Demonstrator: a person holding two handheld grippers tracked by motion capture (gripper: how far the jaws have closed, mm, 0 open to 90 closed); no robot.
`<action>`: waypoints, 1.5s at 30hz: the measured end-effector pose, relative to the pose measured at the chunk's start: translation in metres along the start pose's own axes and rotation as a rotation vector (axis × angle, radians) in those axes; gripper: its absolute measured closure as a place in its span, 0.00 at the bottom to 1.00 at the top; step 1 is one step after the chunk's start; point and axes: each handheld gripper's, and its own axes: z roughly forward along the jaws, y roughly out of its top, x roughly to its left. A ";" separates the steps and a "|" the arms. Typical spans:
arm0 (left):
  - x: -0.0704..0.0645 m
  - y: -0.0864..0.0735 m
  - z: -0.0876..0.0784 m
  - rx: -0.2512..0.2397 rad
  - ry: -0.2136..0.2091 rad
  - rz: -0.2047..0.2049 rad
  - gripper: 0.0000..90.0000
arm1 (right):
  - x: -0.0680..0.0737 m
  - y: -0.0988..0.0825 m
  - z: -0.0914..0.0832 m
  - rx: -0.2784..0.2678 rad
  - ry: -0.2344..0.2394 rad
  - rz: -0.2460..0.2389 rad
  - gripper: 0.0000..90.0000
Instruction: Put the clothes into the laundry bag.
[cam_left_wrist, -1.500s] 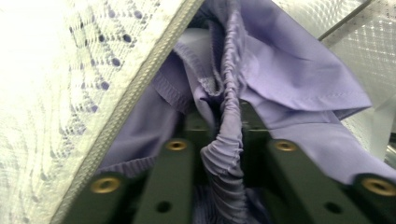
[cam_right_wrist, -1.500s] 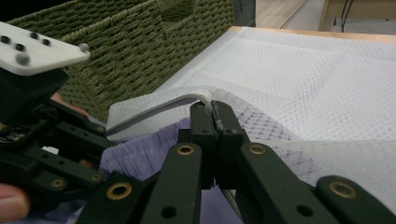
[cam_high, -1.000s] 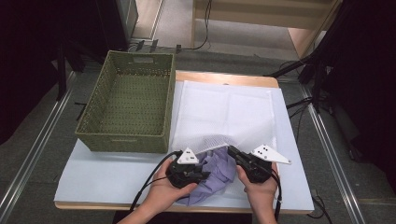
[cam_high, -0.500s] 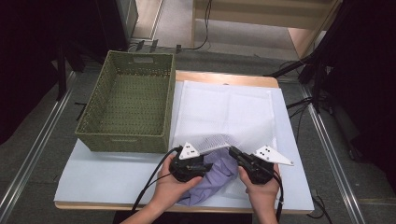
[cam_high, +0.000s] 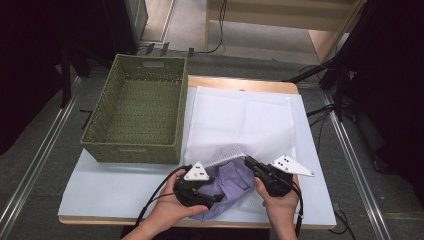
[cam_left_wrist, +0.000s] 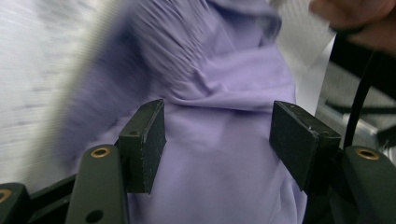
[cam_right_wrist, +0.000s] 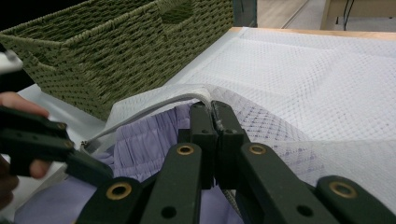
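Note:
A white mesh laundry bag (cam_high: 240, 125) lies flat on the table with its near edge lifted. My right gripper (cam_high: 250, 162) is shut on that edge; in the right gripper view its jaws (cam_right_wrist: 212, 112) pinch the bag's corded rim (cam_right_wrist: 159, 105). A purple garment (cam_high: 230, 185) lies crumpled at the bag's mouth, partly under the mesh (cam_right_wrist: 303, 84). My left gripper (cam_high: 214, 197) is open, and the garment's cloth (cam_left_wrist: 219, 84) bulges between its two pads (cam_left_wrist: 144, 140) without being clamped. The left gripper (cam_right_wrist: 42, 140) is also seen at the left of the right gripper view.
A green woven basket (cam_high: 130, 147) with nothing in it stands on the left half of the table, its near corner close to the left gripper. A pale blue mat (cam_high: 115, 185) covers the table. The front edge runs just under both hands.
The left gripper has shifted slightly against the purple garment. The right gripper still holds the bag's edge up in the same spot.

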 end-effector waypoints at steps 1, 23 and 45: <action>0.000 0.001 0.005 0.020 0.028 -0.004 0.46 | 0.000 0.000 0.000 0.001 0.001 0.002 0.99; 0.023 0.040 0.033 -0.022 0.162 -0.059 0.80 | 0.003 -0.002 0.001 0.008 -0.018 -0.001 0.99; 0.020 0.057 0.040 -0.091 0.238 -0.098 0.94 | 0.000 -0.002 -0.001 -0.001 -0.022 0.013 0.99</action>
